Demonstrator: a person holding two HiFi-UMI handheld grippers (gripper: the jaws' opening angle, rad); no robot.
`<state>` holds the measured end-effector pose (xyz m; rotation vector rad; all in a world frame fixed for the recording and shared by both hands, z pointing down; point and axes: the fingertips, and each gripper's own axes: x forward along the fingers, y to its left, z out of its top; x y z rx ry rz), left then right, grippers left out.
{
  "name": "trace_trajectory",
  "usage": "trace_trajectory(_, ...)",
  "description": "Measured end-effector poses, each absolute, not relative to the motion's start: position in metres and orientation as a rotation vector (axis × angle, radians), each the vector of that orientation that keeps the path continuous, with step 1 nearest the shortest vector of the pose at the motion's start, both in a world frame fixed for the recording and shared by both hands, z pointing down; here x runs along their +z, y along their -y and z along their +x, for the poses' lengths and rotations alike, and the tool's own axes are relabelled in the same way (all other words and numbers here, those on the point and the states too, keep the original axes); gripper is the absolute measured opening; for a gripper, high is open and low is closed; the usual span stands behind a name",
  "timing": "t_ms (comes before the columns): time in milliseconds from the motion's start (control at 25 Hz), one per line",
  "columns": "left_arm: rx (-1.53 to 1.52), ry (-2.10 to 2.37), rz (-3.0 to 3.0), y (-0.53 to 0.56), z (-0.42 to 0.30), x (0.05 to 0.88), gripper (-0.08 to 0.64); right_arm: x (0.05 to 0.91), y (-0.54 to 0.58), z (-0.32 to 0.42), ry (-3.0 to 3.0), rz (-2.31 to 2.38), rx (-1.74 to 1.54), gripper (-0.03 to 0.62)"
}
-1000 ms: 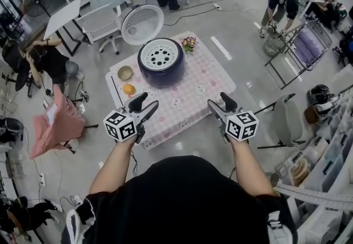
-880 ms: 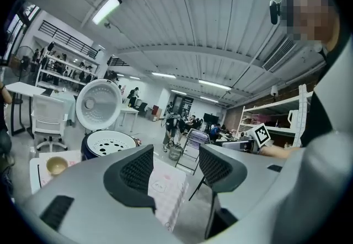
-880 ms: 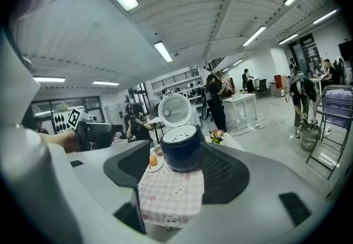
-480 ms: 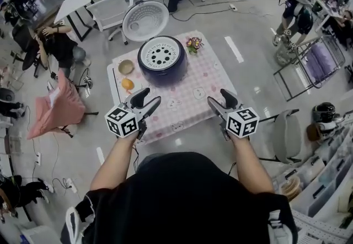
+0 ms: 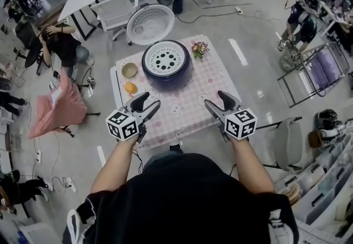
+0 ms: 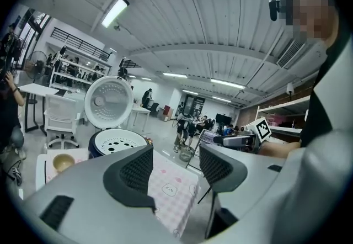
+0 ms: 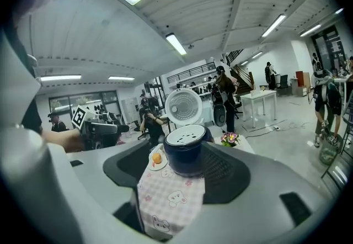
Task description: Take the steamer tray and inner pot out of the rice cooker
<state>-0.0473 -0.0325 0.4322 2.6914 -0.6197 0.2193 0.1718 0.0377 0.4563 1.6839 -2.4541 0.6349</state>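
Observation:
A dark blue rice cooker (image 5: 166, 74) stands at the far side of a small table (image 5: 212, 80) with a pink checked cloth. Its round white lid (image 5: 150, 24) is swung up and back. A white steamer tray (image 5: 165, 60) with several round holes sits in the cooker's mouth; the inner pot is hidden under it. My left gripper (image 5: 145, 106) and right gripper (image 5: 219, 104) hover over the table's near edge, both open and empty, well short of the cooker. The cooker (image 6: 116, 142) sits left of the left jaws and cooker (image 7: 186, 152) between the right ones.
A small tan bowl (image 5: 129, 70) and an orange on a plate (image 5: 130, 88) lie left of the cooker. A flower pot (image 5: 199, 48) stands at its right. White chairs, desks and several people surround the table; a pink-draped chair (image 5: 55, 110) is at left.
Both grippers stayed open and kept roughly their place. The head view shifted, so the table and cooker now sit slightly further right and lower in it.

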Motion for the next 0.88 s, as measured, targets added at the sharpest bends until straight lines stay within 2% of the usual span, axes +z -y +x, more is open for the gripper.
trace_trajectory(880, 0.156, 0.596, 2.654, 0.148, -0.095, 0.436, 0.27, 0.463, 0.098, 0.109, 2.425, 1.492, 0.597, 0.301)
